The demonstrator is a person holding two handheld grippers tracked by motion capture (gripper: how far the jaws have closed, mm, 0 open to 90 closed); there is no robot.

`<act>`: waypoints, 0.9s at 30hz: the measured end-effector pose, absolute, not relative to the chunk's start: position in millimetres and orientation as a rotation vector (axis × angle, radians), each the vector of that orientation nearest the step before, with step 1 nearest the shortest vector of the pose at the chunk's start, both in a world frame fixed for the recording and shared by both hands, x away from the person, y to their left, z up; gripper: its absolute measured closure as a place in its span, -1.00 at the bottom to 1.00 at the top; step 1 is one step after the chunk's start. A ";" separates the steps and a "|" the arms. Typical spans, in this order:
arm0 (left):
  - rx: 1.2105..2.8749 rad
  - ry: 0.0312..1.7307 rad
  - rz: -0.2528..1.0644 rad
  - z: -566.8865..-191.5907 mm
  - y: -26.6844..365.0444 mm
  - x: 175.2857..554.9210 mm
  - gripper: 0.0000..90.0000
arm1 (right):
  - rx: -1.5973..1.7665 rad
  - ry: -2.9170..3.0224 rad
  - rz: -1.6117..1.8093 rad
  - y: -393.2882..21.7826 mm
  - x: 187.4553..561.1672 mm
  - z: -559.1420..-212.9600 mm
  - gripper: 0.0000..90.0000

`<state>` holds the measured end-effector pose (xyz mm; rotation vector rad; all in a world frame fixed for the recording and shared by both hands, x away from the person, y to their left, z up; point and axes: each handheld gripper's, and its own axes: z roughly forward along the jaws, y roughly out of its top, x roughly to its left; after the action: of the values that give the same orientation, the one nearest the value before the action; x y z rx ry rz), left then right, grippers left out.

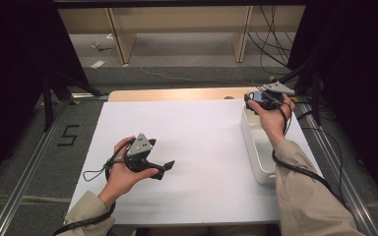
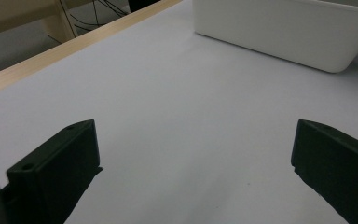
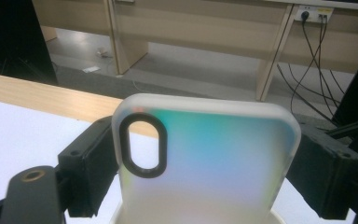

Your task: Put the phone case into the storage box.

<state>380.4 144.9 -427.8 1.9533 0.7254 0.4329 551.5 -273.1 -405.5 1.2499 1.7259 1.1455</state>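
The right hand-held gripper clamps a frosted, iridescent phone case with an oval cutout above the smooth white bin, while the left hand-held gripper gapes empty over the matte white surface.

We see a grey floor beyond the desk's far edge, pale wooden shelving behind it, black cables trailing at right, dark curtains flanking both sides.
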 end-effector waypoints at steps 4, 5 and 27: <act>1.953 0.726 0.434 -427.8 145.1 380.4 -0.99 | 1.249 1.727 1.138 -272.1 552.0 -406.5 -0.61; 1.953 0.725 0.434 -427.8 145.1 380.4 -0.99 | 1.249 1.727 1.136 -271.9 552.2 -406.7 -0.61; 1.952 0.724 0.434 -427.6 145.0 380.2 -0.99 | 1.259 1.737 1.121 -271.5 553.7 -412.0 -0.61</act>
<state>380.2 145.0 -427.6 1.9524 0.7242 0.4341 553.7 -271.5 -412.0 1.2586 1.7374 1.1211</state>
